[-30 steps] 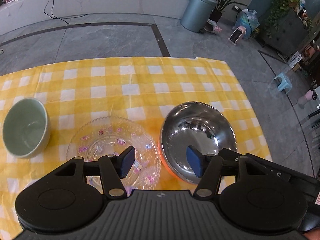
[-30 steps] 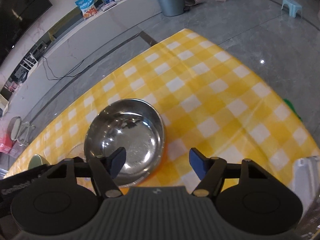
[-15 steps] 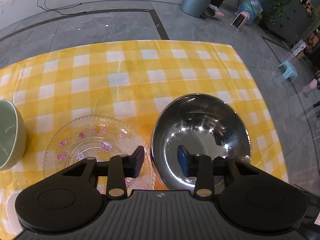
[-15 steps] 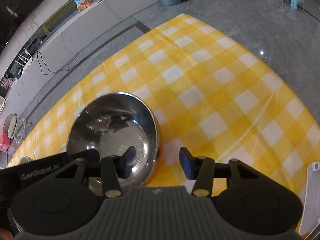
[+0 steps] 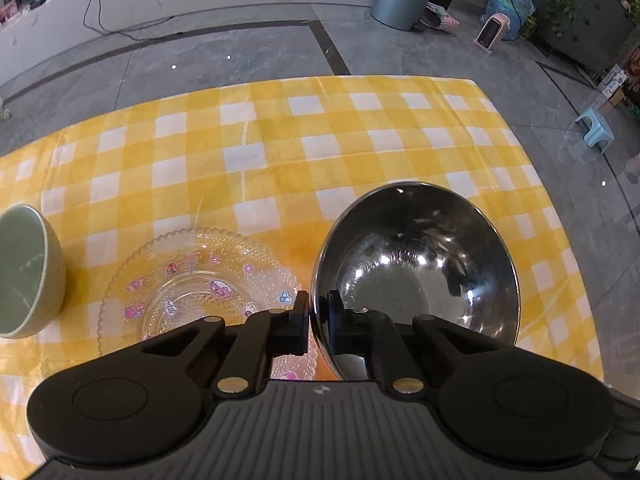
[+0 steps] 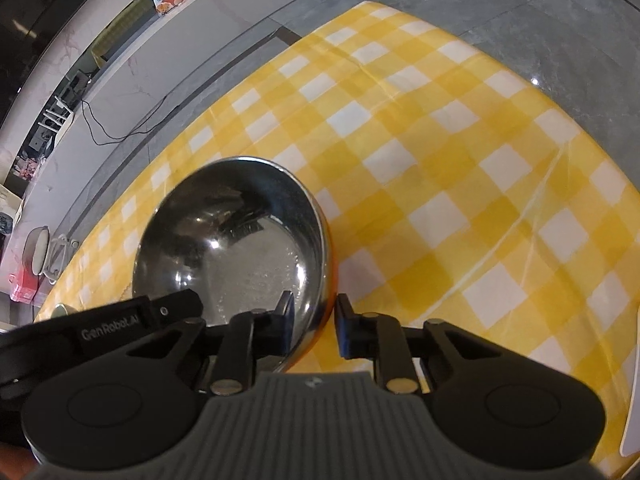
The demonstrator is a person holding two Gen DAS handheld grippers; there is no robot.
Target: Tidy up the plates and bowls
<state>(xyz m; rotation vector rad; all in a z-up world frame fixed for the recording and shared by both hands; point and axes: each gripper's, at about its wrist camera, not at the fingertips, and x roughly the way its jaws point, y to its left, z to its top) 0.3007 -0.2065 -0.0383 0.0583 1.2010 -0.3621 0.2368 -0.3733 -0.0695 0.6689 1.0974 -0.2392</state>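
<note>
Both claws, left claw point(image 5: 319, 316) and right claw point(image 6: 313, 325), pinch steel bowl point(image 5: 416, 276) rim.

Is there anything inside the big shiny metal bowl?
The shiny steel bowl shows only reflections inside, no food or dishes. Gripper fingers over its near rim hide that bit.

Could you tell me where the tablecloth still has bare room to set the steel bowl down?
Beyond the steel bowl and glass plate, the tablecloth lies bare to its far edge. The near-left is crowded: green bowl, plate and bowl stand close together.
</note>
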